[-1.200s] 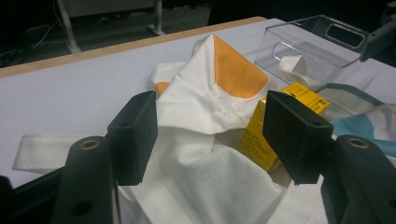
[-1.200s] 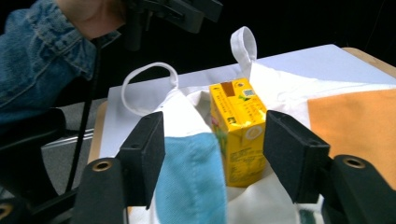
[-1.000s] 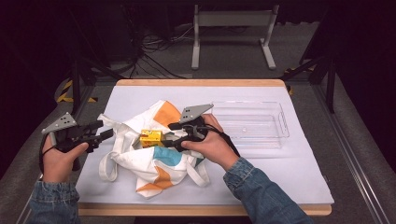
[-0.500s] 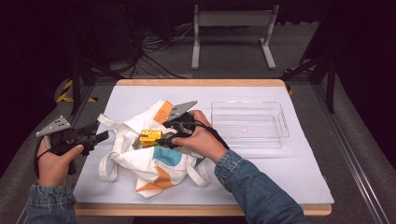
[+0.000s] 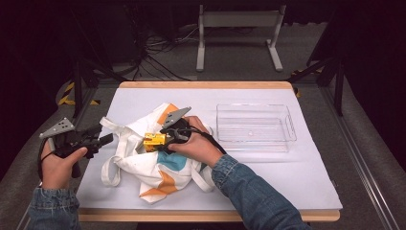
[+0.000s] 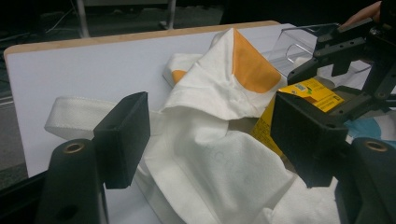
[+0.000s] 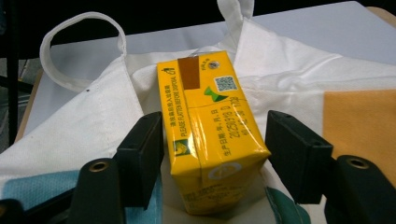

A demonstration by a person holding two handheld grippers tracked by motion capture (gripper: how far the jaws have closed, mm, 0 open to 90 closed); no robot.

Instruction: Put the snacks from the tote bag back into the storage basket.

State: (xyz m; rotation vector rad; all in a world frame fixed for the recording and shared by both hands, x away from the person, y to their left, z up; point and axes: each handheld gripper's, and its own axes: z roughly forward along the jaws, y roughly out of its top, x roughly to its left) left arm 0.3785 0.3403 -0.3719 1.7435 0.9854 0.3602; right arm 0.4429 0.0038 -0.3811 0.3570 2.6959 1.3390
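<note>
White table (image 5: 287,191): yellow carton (image 5: 154,141) on tote bag (image 5: 158,167); clear tray (image 5: 253,143) empty.

A clear plastic tray (image 5: 255,128) sits on the white table (image 5: 306,167), right of centre

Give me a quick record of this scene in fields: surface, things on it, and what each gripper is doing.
surface: white table
bag: white cloth bag with orange and teal patches, crumpled
carton: yellow drink carton lying on the bag
bin: clear plastic bin, beside the bag
right gripper: jaws either side of the carton, have just been closing, gaps show
left gripper: jaws have just been opening, over the bag's edge
</note>
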